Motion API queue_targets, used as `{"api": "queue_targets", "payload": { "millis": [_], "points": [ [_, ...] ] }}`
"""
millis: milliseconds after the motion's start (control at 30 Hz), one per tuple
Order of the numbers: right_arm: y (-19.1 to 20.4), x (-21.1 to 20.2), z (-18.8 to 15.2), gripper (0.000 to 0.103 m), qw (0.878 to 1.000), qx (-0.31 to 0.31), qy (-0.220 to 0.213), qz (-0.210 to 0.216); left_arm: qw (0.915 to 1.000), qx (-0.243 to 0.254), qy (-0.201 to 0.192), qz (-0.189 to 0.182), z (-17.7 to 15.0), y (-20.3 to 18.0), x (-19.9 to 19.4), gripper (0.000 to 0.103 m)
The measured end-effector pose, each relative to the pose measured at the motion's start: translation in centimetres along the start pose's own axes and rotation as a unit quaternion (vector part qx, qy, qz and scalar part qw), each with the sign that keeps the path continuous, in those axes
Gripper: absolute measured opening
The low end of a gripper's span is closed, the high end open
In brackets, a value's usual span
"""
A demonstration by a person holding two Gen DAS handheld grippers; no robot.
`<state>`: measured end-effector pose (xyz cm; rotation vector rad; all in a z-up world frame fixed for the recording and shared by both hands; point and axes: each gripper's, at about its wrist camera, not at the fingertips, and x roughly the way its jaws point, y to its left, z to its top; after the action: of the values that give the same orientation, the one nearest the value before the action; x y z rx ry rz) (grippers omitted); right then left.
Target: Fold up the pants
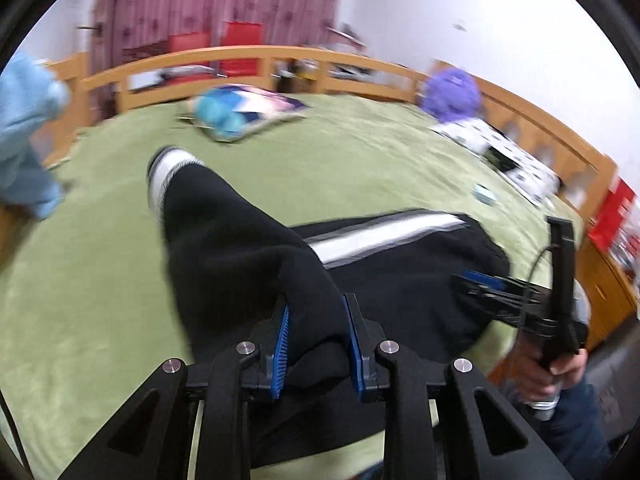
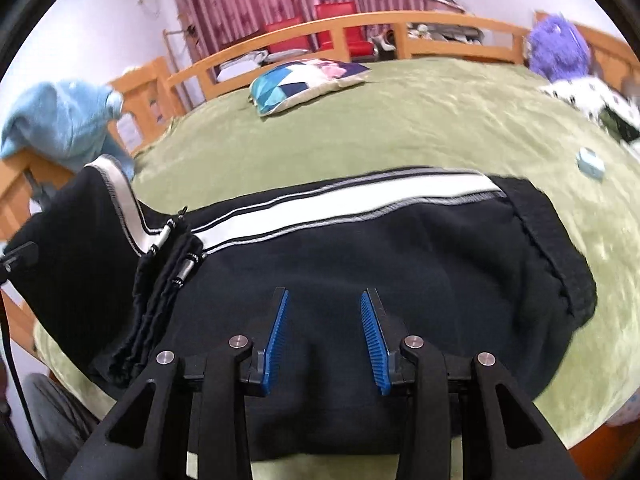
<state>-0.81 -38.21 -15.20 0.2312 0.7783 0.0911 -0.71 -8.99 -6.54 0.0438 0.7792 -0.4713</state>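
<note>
Black pants [image 2: 360,248] with a white side stripe [image 2: 340,208] lie on the green bedspread [image 2: 420,120]. My left gripper [image 1: 318,304] is shut on a bunch of the black fabric [image 1: 248,240] and holds it lifted, the striped cuff [image 1: 168,172] hanging beyond. My right gripper [image 2: 324,300] is open and empty, hovering just over the folded part of the pants; it also shows in the left wrist view [image 1: 472,280] at the right. The drawstring tips [image 2: 176,240] lie at the waistband on the left.
A patterned pillow [image 2: 304,80] lies at the far side of the bed. A purple plush [image 2: 556,48], a black-and-white cloth [image 2: 592,100] and a small blue box [image 2: 590,164] are at the right. A light blue garment [image 2: 60,120] hangs on the wooden bed rail [image 2: 360,28].
</note>
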Motion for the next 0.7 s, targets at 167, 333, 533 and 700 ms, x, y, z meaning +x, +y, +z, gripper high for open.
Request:
{"api": "queue_targets", "payload": {
  "millis": [167,333,533,700],
  "points": [
    [-3.7,-0.5,-1.0,0.038,0.999,0.050,-0.007,0.007,0.9976,0.026,0.040,-0.049,-1.1,-6.1,5.0,0.020],
    [-5.1,0.1,-1.9,0.038,0.997,0.077,0.008,0.020,0.9955,0.025,0.074,-0.054,-2.9,-6.6,6.9,0.022],
    [-3.0,0.5,-1.5,0.042,0.995,0.067,0.011,0.071,0.9969,-0.011,0.028,-0.073,-2.3,-3.0,2.2,0.043],
    [0.9,1.5,-0.2,0.055,0.988,0.075,0.016,0.132,0.9978,-0.060,0.018,-0.022,-3.2,1.8,0.5,0.045]
  ]
}}
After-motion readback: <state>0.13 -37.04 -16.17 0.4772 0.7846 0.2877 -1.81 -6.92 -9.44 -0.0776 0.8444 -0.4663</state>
